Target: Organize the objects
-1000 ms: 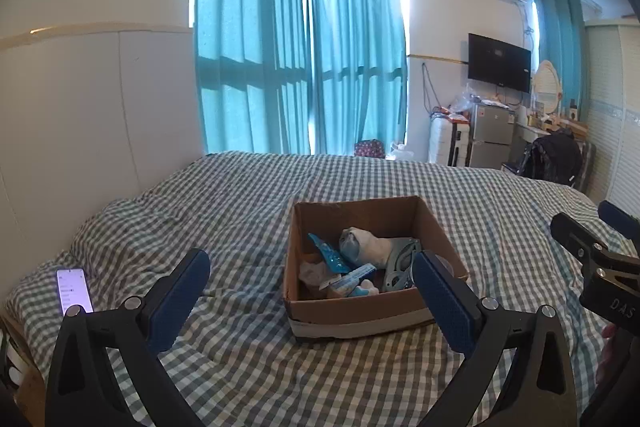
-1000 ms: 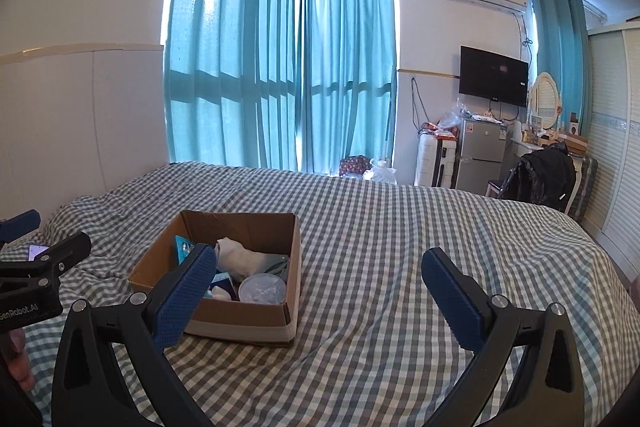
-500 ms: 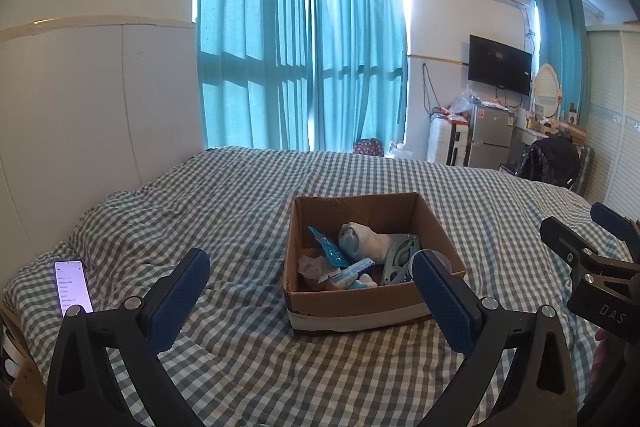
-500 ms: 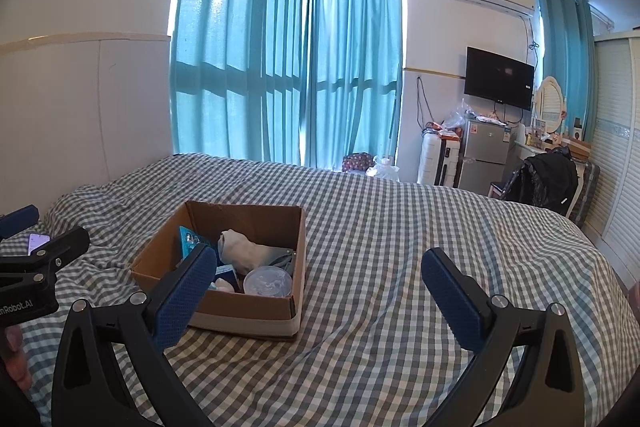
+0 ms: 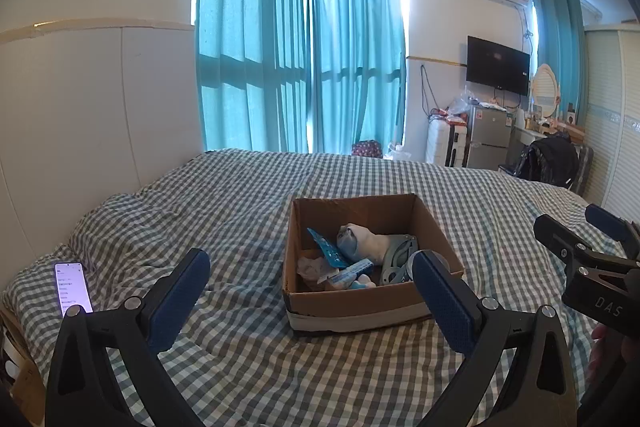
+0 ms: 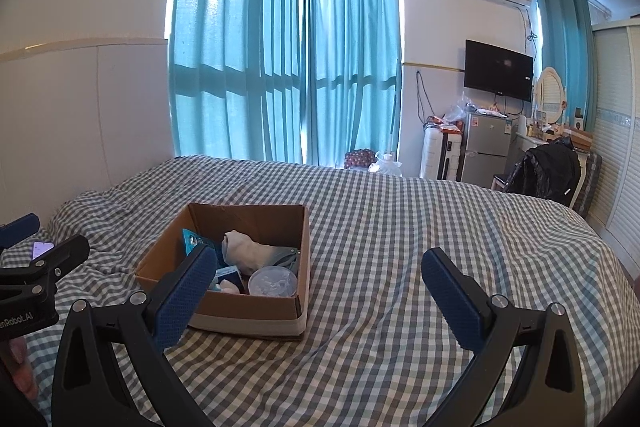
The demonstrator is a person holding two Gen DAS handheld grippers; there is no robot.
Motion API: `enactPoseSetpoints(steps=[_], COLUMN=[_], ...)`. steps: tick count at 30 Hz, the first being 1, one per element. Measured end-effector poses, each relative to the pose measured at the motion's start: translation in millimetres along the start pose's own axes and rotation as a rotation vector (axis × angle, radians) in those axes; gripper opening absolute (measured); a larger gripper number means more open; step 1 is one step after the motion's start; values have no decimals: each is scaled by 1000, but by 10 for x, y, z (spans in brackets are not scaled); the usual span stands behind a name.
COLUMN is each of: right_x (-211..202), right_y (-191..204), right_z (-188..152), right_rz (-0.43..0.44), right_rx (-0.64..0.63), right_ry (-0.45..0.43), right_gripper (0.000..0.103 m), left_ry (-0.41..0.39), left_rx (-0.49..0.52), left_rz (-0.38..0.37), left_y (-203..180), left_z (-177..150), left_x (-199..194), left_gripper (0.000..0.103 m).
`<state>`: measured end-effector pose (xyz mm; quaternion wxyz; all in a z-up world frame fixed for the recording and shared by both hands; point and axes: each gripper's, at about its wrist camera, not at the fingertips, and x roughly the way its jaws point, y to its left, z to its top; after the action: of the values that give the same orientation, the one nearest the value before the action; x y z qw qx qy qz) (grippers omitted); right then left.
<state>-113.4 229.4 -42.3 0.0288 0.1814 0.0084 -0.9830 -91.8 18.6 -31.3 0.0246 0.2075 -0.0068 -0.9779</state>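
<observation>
Both tongs, left (image 5: 310, 289) and right (image 6: 314, 287), spread wide and empty, short of the cardboard box (image 5: 356, 311) ahead.

Backlit curtains (image 5: 300, 59), sharp focus, fisheye-warped edges

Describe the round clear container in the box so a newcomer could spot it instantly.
On the checked bed sits an open cardboard box. In its near corner, beside a rolled white sock, lies the clear plastic container. It is the only round, see-through item there.
</observation>
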Motion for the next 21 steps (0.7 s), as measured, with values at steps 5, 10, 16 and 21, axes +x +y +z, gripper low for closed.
enactPoseSetpoints(steps=[5, 10, 16, 21], right_x=[-21, -17, -20, -19], right_y=[1, 25, 57, 75], right_z=[11, 4, -7, -12], right_rz=[1, 1, 5, 6], right_rx=[-2, -7, -17, -21], right_ry=[-3, -1, 2, 5], right_gripper=[103, 103, 103, 103], left_ry=[-8, 8, -2, -2], left_rx=[12, 21, 14, 16], left_rz=[2, 1, 17, 19], left_y=[-22, -40, -29, -30], left_z=[4, -3, -16, -16], left_x=[-16, 3, -12, -13], left_gripper=[103, 103, 103, 103])
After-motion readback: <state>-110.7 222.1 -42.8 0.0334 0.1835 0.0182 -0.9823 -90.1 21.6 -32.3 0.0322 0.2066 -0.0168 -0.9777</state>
